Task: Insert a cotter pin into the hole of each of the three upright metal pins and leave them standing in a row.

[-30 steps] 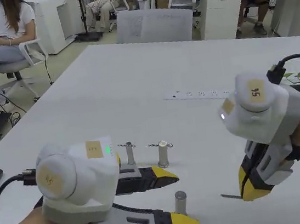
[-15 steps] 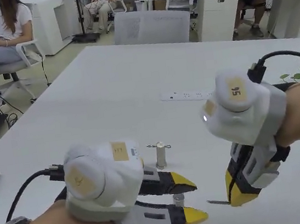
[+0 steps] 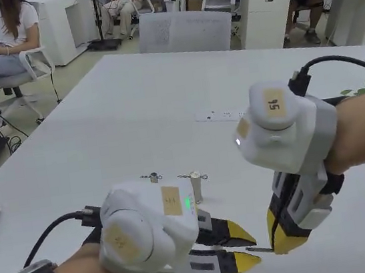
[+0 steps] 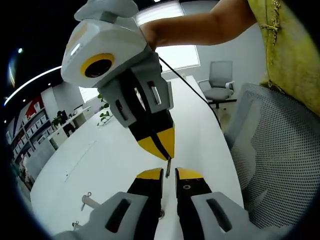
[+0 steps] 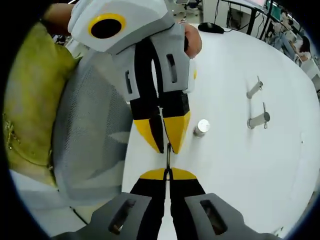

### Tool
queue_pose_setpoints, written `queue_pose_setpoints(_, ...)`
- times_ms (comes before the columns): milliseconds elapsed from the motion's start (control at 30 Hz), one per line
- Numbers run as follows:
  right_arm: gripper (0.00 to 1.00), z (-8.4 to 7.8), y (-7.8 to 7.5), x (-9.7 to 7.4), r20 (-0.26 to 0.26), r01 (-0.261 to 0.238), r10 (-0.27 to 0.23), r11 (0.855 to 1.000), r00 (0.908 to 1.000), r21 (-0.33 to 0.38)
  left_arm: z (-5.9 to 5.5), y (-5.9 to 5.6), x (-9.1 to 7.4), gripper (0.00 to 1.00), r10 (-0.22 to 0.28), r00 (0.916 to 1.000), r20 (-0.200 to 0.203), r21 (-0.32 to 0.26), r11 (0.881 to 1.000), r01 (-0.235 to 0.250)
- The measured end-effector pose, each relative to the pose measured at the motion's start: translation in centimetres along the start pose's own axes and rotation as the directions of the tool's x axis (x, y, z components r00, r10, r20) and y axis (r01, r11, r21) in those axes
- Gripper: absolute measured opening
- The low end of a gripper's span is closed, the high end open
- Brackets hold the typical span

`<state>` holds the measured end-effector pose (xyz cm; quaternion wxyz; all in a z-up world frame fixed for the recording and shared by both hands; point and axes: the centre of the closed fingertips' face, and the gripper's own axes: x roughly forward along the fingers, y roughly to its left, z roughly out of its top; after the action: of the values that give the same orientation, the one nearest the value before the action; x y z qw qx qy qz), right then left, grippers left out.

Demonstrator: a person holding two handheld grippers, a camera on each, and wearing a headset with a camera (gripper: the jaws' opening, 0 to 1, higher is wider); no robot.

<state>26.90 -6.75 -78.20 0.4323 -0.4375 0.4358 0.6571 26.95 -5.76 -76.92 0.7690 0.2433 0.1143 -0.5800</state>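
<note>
Three metal pins (image 5: 201, 128), two pinned; one cotter pin (image 5: 168, 151) in right fingers (image 5: 151, 184); left fingers (image 4: 150, 176) narrow.

A white table (image 3: 132, 109) carries everything, its top running far back. On it, in the near middle, two metal pins stand upright side by side and apart: the left metal pin (image 3: 154, 178) and the right metal pin (image 3: 197, 188), each with a cotter pin (image 3: 193, 177) through its top. A bare metal pin (image 5: 201, 128) stands apart from them. Farther back and to the right lies a flat white power strip (image 3: 223, 115).
</note>
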Motion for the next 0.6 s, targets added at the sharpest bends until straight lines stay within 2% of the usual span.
queue_pose_setpoints(267,0.02,-0.27,0.18,0.21,-0.008,-0.029,0.029,0.999,0.9995,0.029,0.00,-0.38,0.34,0.04,-0.005,0.9997,-0.022,0.077,0.997,0.007)
queue_pose_setpoints(433,0.02,-0.43,0.51,0.42,-0.013,-0.060,0.061,0.996,0.9980,0.059,-0.29,-0.58,0.65,0.02,0.001,0.9987,-0.052,0.146,0.989,0.007)
queue_pose_setpoints(600,0.02,-0.60,0.77,0.57,-0.023,-0.085,0.087,0.993,0.9960,0.083,-0.40,-0.76,0.88,0.01,0.000,0.9979,-0.065,0.176,0.984,0.011)
